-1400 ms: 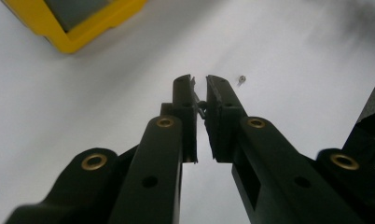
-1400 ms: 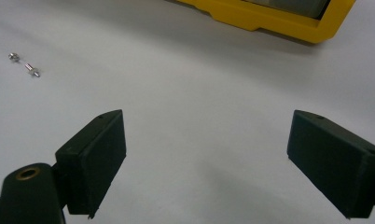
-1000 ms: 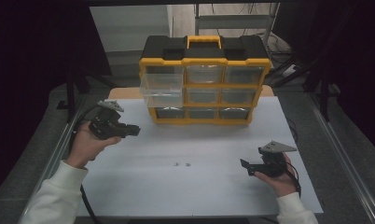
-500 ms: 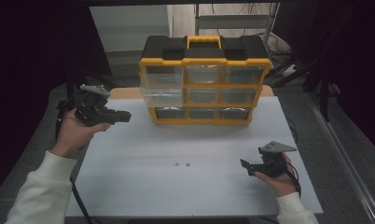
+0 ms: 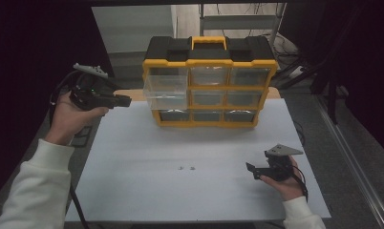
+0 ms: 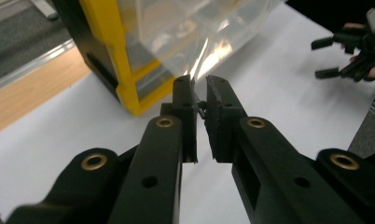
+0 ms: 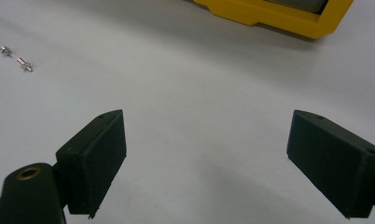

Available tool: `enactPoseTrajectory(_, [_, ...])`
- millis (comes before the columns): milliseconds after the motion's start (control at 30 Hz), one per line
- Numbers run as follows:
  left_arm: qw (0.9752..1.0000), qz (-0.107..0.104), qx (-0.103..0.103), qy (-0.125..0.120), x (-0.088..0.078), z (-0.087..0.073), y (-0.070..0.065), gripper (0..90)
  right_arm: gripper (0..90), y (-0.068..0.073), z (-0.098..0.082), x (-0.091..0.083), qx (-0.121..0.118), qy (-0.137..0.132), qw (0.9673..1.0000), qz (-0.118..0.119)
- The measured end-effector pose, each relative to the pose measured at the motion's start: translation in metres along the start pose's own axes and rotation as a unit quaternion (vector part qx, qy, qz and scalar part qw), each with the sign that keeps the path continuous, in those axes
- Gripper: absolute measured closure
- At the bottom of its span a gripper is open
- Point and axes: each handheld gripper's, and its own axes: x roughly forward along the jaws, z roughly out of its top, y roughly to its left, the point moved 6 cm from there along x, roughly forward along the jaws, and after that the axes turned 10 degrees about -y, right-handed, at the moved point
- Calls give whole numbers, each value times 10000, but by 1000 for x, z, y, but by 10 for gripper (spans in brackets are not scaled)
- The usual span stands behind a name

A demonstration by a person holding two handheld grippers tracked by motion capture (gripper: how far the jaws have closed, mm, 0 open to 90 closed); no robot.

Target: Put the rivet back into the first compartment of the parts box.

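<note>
One white table [image 5: 147, 143], dark room; organiser [image 5: 209, 81] at twelve o'clock; left gripper [image 5: 125, 100] jaws pinching something tiny, right gripper [image 5: 250, 171] jaws wide.

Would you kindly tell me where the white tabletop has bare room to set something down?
Bare stretches: between the yellow-and-black drawer organiser and the two small metal screws, and the near-left white tabletop. Crowded: the pulled-out clear drawer by the left gripper, and around the right gripper.

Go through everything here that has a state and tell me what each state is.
Yellow-and-black plastic drawer organiser: upright on the table, handle on top.
Clear plastic drawer: pulled partway out at the organiser's left column.
Left claw: shut, something tiny and dark between its tips.
Right claw: open, empty.
Two small metal screws: loose on the white tabletop.
</note>
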Motion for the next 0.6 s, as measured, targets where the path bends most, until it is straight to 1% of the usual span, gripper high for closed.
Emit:
enactPoseTrajectory(33, [10000,0,0,0,0,0,0,836,120,0,0,0,-6,1,10000,3])
enactPoseTrajectory(67, [10000,9,25,-19,0,8,0,836,120,0,0,0,-8,2,10000,3])
enactPoseTrajectory(100, [10000,9,25,-19,0,8,0,836,120,0,0,0,-8,2,10000,3])
enactPoseTrajectory(133, [10000,6,41,-60,2,16,-1,836,120,0,0,0,-5,2,10000,-9])
enactPoseTrajectory(200, [9999,16,89,-85,5,24,-3,836,121,-1,0,0,-5,11,10000,-22])
enactPoseTrajectory(233, [9999,16,89,-85,5,24,-3,836,121,-1,0,0,-3,14,10000,-23])
enactPoseTrajectory(267, [9997,-16,162,-163,8,32,-6,836,121,-1,0,0,1,15,10000,-21])
enactPoseTrajectory(300, [9996,-22,202,-187,9,36,-8,836,121,-1,0,0,-1,13,10000,-25])
enactPoseTrajectory(367, [9995,-26,273,-173,14,43,-10,835,121,-1,0,0,21,-6,10000,2])
enactPoseTrajectory(400, [9995,-51,288,-152,19,48,-13,835,121,0,1,-1,37,-32,10000,28])
enactPoseTrajectory(433, [9995,-51,288,-152,19,48,-13,835,121,0,1,-1,37,-32,10000,28])
enactPoseTrajectory(600, [9993,-116,336,-80,35,61,-17,834,121,1,2,-2,80,-80,9999,78])
